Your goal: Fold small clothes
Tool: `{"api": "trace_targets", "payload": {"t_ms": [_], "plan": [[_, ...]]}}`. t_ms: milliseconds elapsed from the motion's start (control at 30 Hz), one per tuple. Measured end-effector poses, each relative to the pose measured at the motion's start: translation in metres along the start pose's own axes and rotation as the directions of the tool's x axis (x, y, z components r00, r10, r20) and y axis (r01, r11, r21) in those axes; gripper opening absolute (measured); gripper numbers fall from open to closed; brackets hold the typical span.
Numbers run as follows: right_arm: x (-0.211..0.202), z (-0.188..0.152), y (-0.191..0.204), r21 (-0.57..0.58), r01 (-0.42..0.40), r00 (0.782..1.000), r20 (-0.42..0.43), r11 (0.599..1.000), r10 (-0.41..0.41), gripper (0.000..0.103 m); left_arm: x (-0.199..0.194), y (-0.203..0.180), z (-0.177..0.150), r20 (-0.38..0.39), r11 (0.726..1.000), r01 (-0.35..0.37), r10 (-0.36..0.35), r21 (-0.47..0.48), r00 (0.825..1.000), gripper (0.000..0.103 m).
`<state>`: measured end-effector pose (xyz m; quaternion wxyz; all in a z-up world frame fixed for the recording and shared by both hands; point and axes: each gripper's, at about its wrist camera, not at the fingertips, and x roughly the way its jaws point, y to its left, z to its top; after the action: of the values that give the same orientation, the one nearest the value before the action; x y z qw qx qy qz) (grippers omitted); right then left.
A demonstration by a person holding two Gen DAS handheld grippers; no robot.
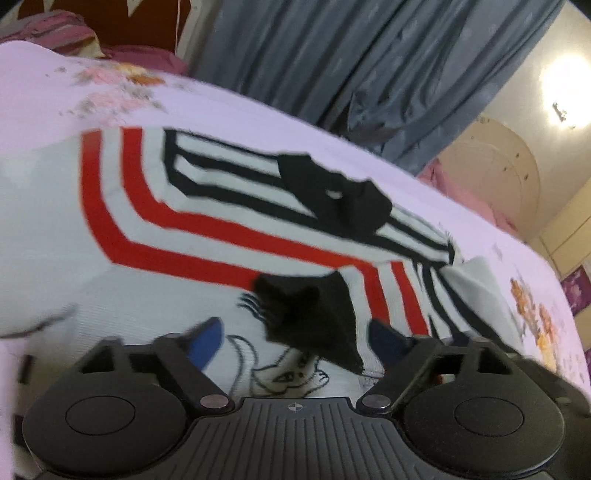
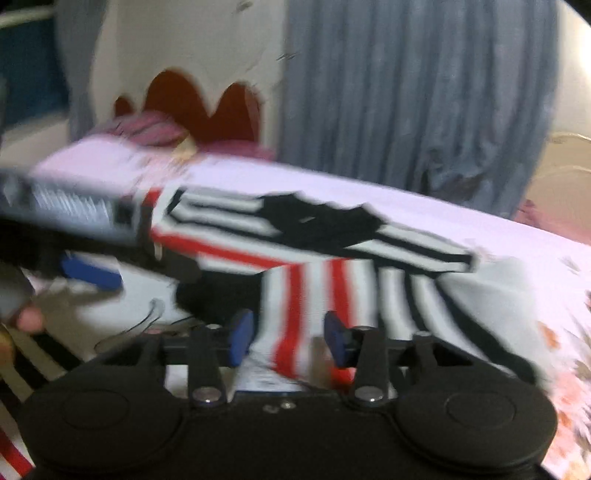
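A small white sweater [image 1: 207, 236] with red and black stripes, a black collar and a cartoon print lies on the bed. One sleeve with a black cuff [image 1: 314, 317] is folded over its front. My left gripper [image 1: 295, 341] is open, its blue fingers either side of that cuff, just above the cloth. In the blurred right wrist view the sweater [image 2: 314, 240] lies ahead, and my right gripper [image 2: 288, 338] is open over the red-striped sleeve [image 2: 295, 295]. The left gripper [image 2: 92, 273] shows at the left there.
The bed has a pale pink floral sheet [image 1: 258, 107]. A pink pillow [image 1: 62, 33] lies at its head. A grey-blue curtain [image 1: 369, 55] hangs behind the bed, and a lamp [image 1: 565, 79] glows at the right.
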<state>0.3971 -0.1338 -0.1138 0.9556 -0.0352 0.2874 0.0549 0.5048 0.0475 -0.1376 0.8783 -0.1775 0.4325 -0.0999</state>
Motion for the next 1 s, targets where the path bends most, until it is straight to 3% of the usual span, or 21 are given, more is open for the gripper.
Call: {"api": "trace_targets", "payload": {"t_ms": [133,233,267,300,433,533,633,833,900,1000], "plan": [[-0.03,-0.002,-0.051,0.163,0.1,0.993,0.05,0.982,-0.109,0.024,0.018,-0.008,0.001,-0.004,1.0,-0.025,0.025,0.001,1.0,0.074],[-0.041,-0.009,-0.093,0.29,0.169,0.981,0.039,0.942,-0.188,0.021,0.028,-0.012,0.007,-0.002,0.999,-0.046,0.046,0.009,0.999,0.028],[-0.042,-0.012,-0.105,0.325,0.188,0.978,0.023,0.927,-0.207,0.021,0.031,-0.012,0.009,-0.002,0.999,-0.046,0.046,0.006,0.999,0.008],[-0.042,-0.016,-0.115,0.355,0.206,0.975,0.005,0.912,-0.222,0.021,0.034,-0.011,0.01,-0.003,0.999,-0.045,0.045,0.0,0.999,0.005],[-0.04,-0.029,-0.144,0.434,0.247,0.967,-0.054,0.866,-0.248,0.02,0.017,-0.015,0.016,0.082,0.998,-0.048,0.045,0.035,0.996,0.003],[-0.037,-0.033,-0.151,0.433,0.242,0.969,-0.066,0.868,-0.237,0.02,-0.007,-0.013,0.018,0.175,0.989,-0.108,0.089,0.101,0.981,0.003],[-0.035,-0.04,-0.149,0.416,0.21,0.977,-0.076,0.885,-0.197,0.022,0.006,0.006,0.014,0.114,0.986,-0.154,0.146,0.067,0.983,0.003],[-0.018,-0.046,-0.15,0.399,0.158,0.986,-0.115,0.903,-0.122,0.026,0.008,0.001,0.004,0.135,0.976,-0.193,0.179,0.098,0.975,0.003],[-0.004,-0.049,-0.153,0.382,0.142,0.98,-0.182,0.913,-0.077,0.027,0.012,0.0,0.003,0.128,0.973,-0.201,0.187,0.112,0.974,0.003],[-0.006,-0.037,-0.161,0.374,0.114,0.99,-0.125,0.92,-0.072,0.027,0.01,-0.001,0.006,0.148,0.967,-0.217,0.197,0.132,0.969,0.007]]}}
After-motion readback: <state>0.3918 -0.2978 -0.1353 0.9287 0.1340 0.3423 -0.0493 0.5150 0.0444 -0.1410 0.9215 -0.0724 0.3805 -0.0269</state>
